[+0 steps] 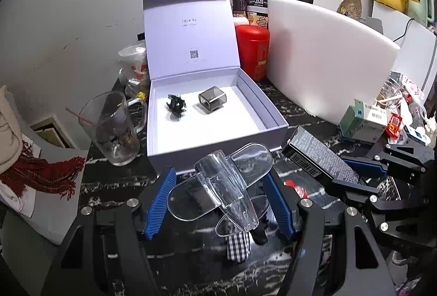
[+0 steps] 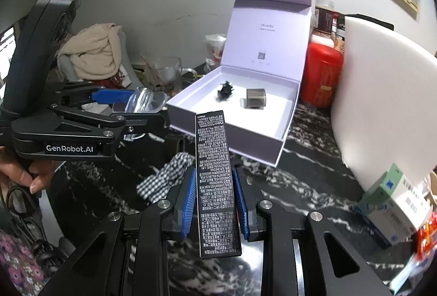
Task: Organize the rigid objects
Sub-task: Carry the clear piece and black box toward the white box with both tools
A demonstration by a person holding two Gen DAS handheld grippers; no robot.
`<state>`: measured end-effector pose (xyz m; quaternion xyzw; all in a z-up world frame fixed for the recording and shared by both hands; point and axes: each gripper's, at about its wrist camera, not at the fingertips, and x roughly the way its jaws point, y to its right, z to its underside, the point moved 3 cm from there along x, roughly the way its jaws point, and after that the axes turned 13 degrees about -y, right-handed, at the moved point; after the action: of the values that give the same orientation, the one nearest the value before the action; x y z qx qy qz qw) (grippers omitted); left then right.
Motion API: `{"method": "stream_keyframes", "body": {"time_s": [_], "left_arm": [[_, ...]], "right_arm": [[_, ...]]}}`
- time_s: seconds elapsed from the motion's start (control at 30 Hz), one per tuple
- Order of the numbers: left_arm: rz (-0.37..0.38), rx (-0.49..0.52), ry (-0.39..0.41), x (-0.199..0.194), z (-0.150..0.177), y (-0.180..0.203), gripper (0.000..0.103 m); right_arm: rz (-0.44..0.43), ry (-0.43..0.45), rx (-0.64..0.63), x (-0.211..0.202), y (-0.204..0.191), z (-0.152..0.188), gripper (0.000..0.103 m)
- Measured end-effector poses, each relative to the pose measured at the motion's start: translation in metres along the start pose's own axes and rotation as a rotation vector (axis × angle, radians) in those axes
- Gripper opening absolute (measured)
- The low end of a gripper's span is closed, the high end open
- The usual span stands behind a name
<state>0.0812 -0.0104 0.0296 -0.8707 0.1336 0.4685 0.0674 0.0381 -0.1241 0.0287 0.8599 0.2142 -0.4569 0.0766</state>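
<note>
**Clear acrylic and black card, both in the air near the box**

Clear acrylic is what your left gripper (image 1: 218, 200) carries: a transparent plastic airplane-shaped piece (image 1: 222, 186) sits between the blue pads (image 1: 159, 203), but whether they press it tight you cannot tell, since it rides skewed and gaps show at each side. Your right gripper (image 2: 215, 203) is clamped on a long black printed carton (image 2: 217, 186), which sticks out well past the fingertips toward the open white lidded gift box (image 2: 284, 132). That box stands on the black marbled bench (image 2: 300, 186) and already holds a small black clip (image 1: 175, 104) and a smoky translucent cube (image 1: 212, 102), apart from each other.

The risks, as judged from here:
- The airplane-shaped piece is slick and oddly shaped; a loose hold could let it twist or drop short of the box wall.
- The long carton could sweep the two small items, or catch the raised lid.
- Both grippers crowd the same corner and could collide.
- The glass mug (image 1: 114, 129) just beside the box could be knocked.
</note>
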Motion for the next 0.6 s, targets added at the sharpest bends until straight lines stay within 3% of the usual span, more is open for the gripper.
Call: {"method": "stream_keyframes", "body": {"time_s": [0.6], "left_arm": [[-0.004, -0.040, 0.007, 0.026, -0.053, -0.027, 0.066]], "right_arm": [[0.014, 0.029, -0.002, 0.020, 0.027, -0.054, 0.027]]}}
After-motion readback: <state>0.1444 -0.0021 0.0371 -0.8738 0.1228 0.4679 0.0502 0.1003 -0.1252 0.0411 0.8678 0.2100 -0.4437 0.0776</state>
